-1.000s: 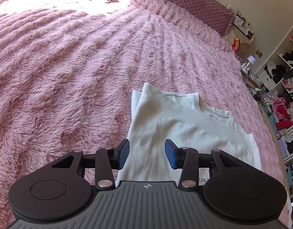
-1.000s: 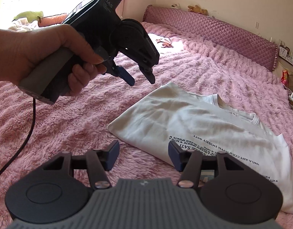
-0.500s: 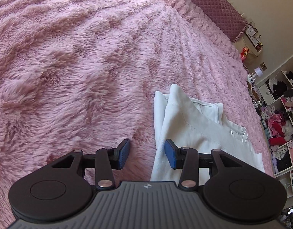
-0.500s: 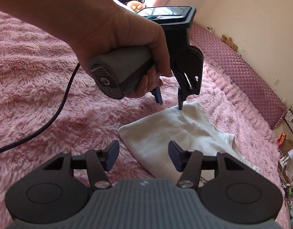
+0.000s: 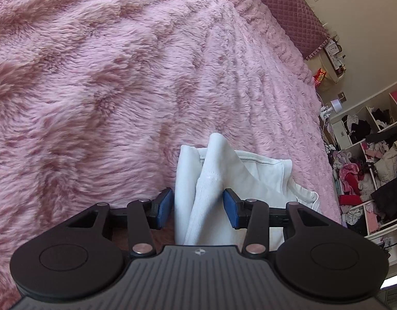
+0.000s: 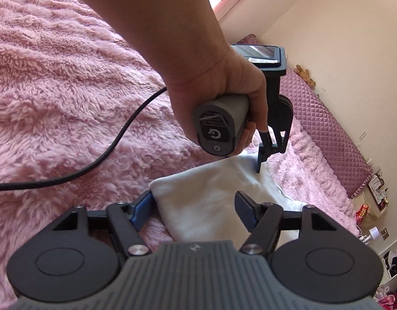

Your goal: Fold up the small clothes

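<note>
both grippers sit low over a white shirt (image 5: 239, 165) that lies on a pink fluffy blanket (image 5: 108, 77). left gripper (image 5: 197, 206) has its jaws apart, with a raised fold of the shirt's edge standing between the blue pads (image 5: 165, 204); the cloth nearly fills the gap, but whether either pad presses on it cannot be told from here. beyond that fold the rest of the shirt lies flat, its ribbed neckline on the far right side of the fold.

right gripper (image 6: 195, 206) stands wider apart; its jaws have just been opening. a rounded corner of the shirt lies between them. the left pad is just beside the cloth's edge and the right pad is clear of it, so nothing is clamped.

from the right wrist view, a hand (image 6: 219, 98) holds the left gripper's grey handle above the shirt, its fingers pointing down at the shirt's far edge. a black cable (image 6: 100, 160) runs from that handle across the blanket, left of the shirt.

a quilted purple headboard (image 6: 330, 124) runs along the wall beyond the shirt, with a small plush toy (image 6: 305, 73) on top of it. open shelves (image 5: 366, 160) crammed with clothes stand to the right of the shirt, off the bed.
</note>
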Action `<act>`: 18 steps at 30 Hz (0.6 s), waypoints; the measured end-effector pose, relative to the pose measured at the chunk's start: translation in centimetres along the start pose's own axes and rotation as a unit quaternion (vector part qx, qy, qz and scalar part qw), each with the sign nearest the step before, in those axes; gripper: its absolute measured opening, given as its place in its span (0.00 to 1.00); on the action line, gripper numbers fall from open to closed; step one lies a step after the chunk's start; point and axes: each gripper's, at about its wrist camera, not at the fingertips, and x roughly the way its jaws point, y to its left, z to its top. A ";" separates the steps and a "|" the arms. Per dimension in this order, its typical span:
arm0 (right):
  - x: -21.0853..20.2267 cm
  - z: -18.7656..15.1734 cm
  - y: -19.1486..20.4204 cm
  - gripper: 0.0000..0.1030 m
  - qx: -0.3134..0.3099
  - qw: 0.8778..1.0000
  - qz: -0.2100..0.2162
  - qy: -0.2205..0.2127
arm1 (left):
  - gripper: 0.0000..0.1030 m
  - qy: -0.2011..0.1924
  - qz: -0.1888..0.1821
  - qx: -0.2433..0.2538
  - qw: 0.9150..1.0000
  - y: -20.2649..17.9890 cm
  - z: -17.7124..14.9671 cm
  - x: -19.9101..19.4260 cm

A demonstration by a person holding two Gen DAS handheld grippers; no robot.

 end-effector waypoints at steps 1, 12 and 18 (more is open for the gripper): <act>0.2 0.1 0.0 0.62 -0.002 1.000 -0.002 -0.002 | 0.48 0.000 -0.004 -0.003 1.000 0.0 0.1 0.3; 1.0 0.4 0.5 0.26 0.003 1.000 -0.017 -0.016 | 0.29 -0.005 -0.015 0.010 1.000 -0.6 0.9 1.6; 0.5 0.8 -1.4 0.00 0.074 0.997 0.004 -0.017 | 0.18 -0.030 -0.007 0.061 0.998 -2.7 0.5 0.1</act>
